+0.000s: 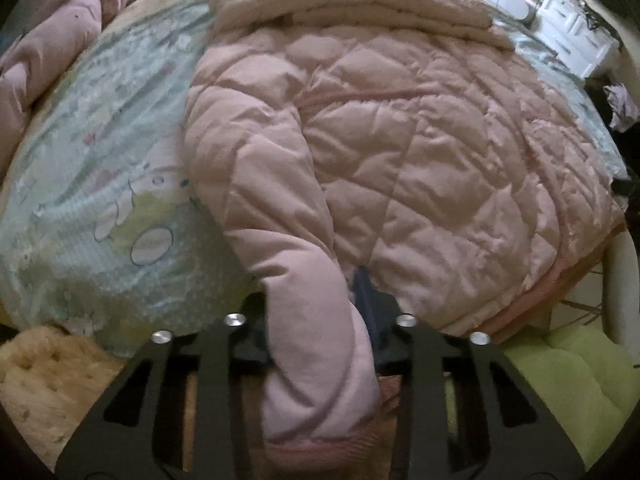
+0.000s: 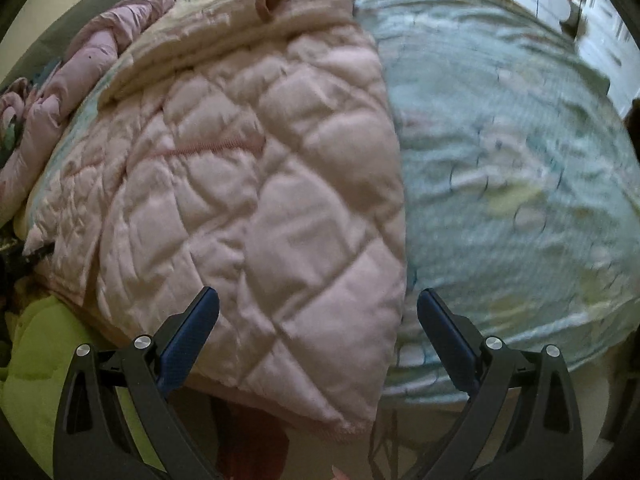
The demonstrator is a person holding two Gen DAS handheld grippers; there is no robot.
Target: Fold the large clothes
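A pink quilted jacket (image 1: 420,152) lies spread on the bed, its hem near the front edge. One sleeve (image 1: 296,240) runs down from the shoulder and passes between the fingers of my left gripper (image 1: 316,320), which is shut on the sleeve near its cuff. In the right wrist view the same jacket (image 2: 260,200) fills the left half. My right gripper (image 2: 318,296) stands open just above the jacket's lower right corner, with its blue pads (image 2: 188,332) wide apart and nothing clamped between them.
A pale blue printed sheet (image 1: 100,160) (image 2: 520,160) covers the bed. A cream folded garment (image 1: 340,4) lies beyond the jacket, and a pink bundle (image 1: 48,48) (image 2: 100,60) lies at the far left. A green cushion (image 1: 568,380) (image 2: 48,352) and a beige fluffy thing (image 1: 40,380) sit below the bed edge.
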